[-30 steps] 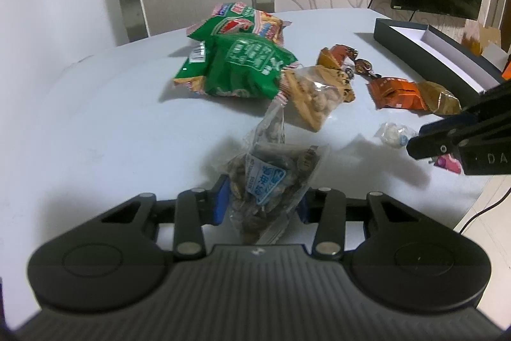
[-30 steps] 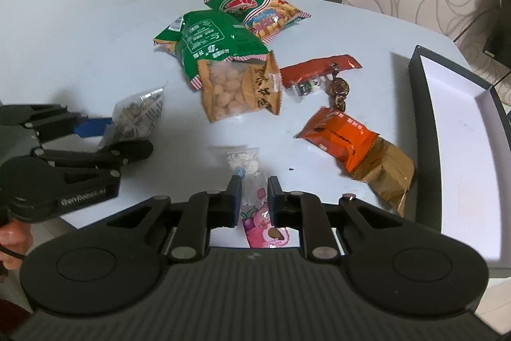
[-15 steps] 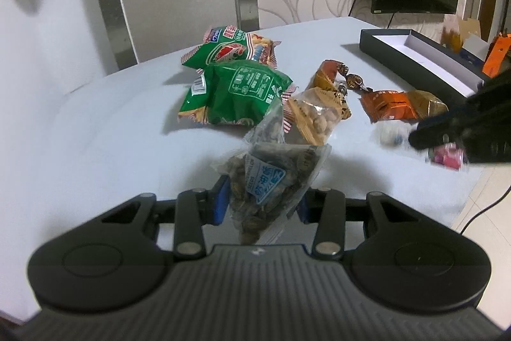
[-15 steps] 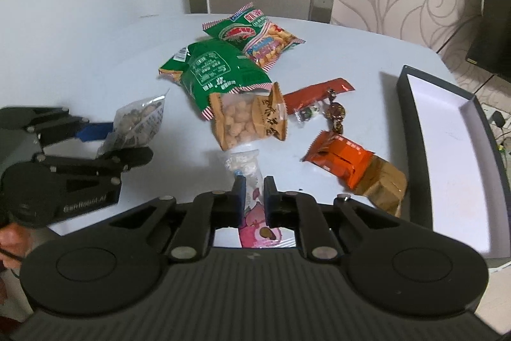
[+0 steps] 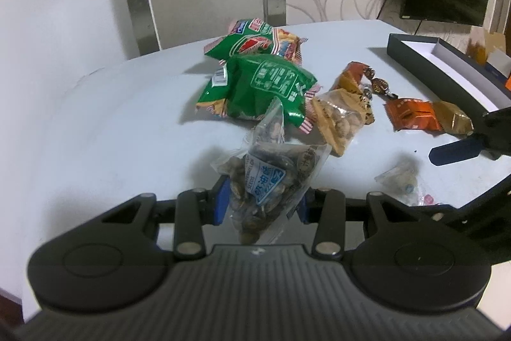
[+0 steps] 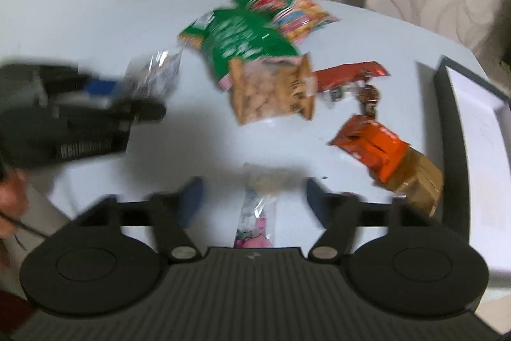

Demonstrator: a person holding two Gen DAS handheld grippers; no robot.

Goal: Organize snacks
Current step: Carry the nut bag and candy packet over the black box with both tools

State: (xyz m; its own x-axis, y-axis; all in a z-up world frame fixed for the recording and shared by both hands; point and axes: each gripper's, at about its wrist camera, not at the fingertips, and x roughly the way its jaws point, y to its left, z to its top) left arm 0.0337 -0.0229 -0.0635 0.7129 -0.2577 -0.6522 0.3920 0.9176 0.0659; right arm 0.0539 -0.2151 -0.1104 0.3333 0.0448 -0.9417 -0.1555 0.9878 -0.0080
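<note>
Barely begun: left gripper (image 5: 262, 200) clamps a clear seed packet (image 5: 270, 181), right gripper (image 6: 254, 197) gapes around a pink-printed candy packet (image 6: 255, 219), far-right black tray (image 6: 453, 130) unfilled.

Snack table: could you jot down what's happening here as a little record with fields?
left gripper: shut on clear seed packet, lifted above table
right gripper: fingers open, astride pink candy packet lying on table
green chip bags: overlapping, far side
orange packet: beside black box
box contents: none visible
</note>
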